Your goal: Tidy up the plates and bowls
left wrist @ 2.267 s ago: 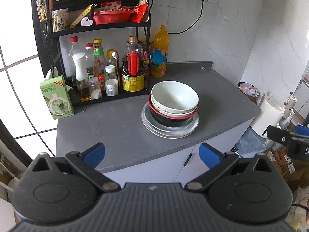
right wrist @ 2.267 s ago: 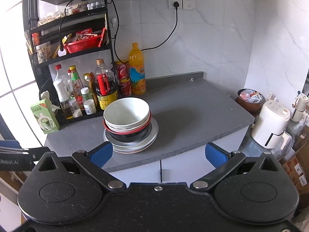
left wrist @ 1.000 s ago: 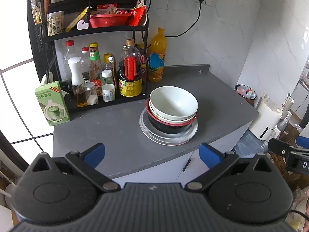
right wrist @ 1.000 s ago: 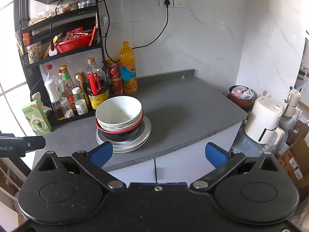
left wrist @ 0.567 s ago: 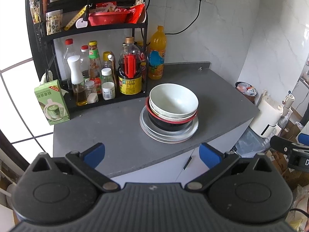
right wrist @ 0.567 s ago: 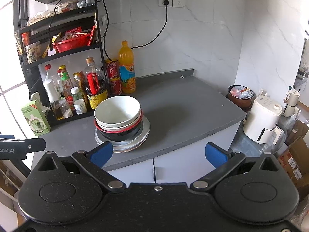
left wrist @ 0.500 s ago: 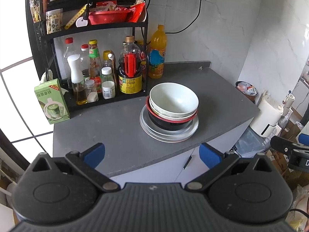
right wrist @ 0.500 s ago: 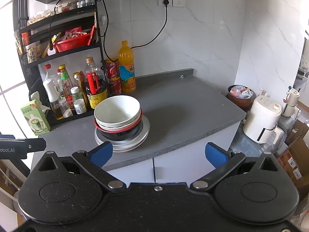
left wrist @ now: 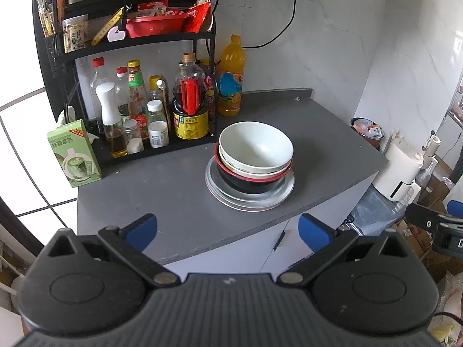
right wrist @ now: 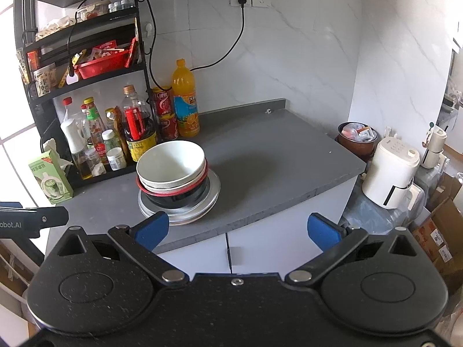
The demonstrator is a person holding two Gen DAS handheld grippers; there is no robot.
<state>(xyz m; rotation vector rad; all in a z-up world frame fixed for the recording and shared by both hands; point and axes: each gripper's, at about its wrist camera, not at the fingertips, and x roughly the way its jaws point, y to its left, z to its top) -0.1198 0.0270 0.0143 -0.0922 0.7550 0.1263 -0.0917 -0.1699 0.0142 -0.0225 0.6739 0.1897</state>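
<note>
A stack of dishes stands on the grey counter [left wrist: 162, 199]: a white bowl [left wrist: 256, 147] on top, a black bowl with a red rim [left wrist: 249, 180] under it, and silver plates [left wrist: 250, 198] at the bottom. The white bowl [right wrist: 170, 163], the red-rimmed bowl [right wrist: 176, 193] and the plates [right wrist: 202, 202] also show in the right wrist view. My left gripper [left wrist: 228, 230] is open and empty, in front of the counter edge, short of the stack. My right gripper [right wrist: 237, 230] is open and empty, also in front of the counter edge, with the stack ahead on the left.
A black rack [left wrist: 136, 43] with sauce bottles and a red basket [left wrist: 153, 24] stands at the back left. An orange juice bottle [left wrist: 230, 78] stands beside it. A green carton [left wrist: 75, 153] stands at the counter's left. A white appliance [right wrist: 390, 170] sits beyond the right edge.
Both grippers have shifted only slightly; the stack sits a little lower and closer in the views than a second ago. Both stay open.
</note>
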